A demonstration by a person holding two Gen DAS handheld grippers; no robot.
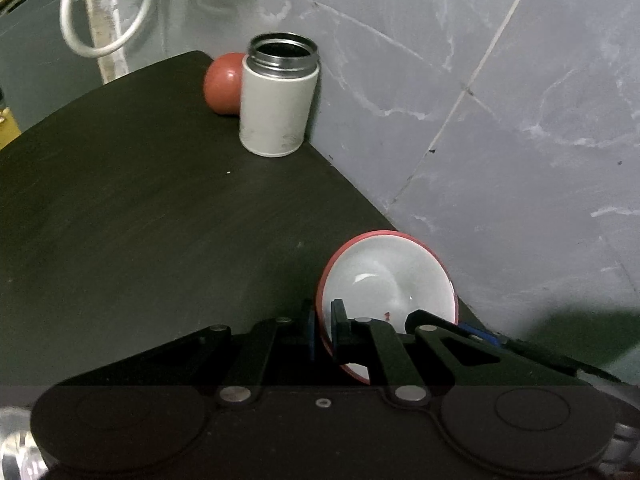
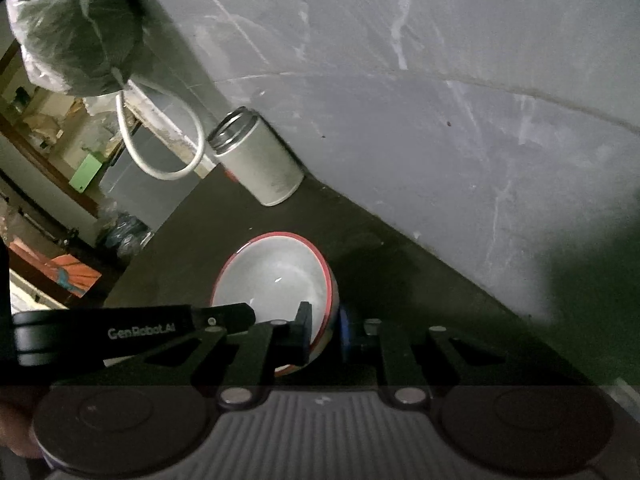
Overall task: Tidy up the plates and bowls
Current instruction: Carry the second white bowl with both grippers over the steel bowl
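A white bowl with a red rim (image 1: 386, 288) sits tilted on the dark table (image 1: 120, 220) near the wall. My left gripper (image 1: 324, 322) is shut on the bowl's left rim, one finger inside and one outside. In the right wrist view the same bowl (image 2: 276, 280) has my right gripper (image 2: 324, 326) shut on its right rim. The left gripper's black body (image 2: 140, 332) reaches in from the left. A blue-padded finger (image 1: 480, 334) of the right gripper shows at the bowl's right side.
An open white canister (image 1: 278, 100) stands at the table's back edge against the grey tiled wall (image 1: 500, 120), with a red ball (image 1: 222, 84) behind it. A white cable loop (image 2: 160, 148) and a plastic bag (image 2: 76, 28) hang beyond the table.
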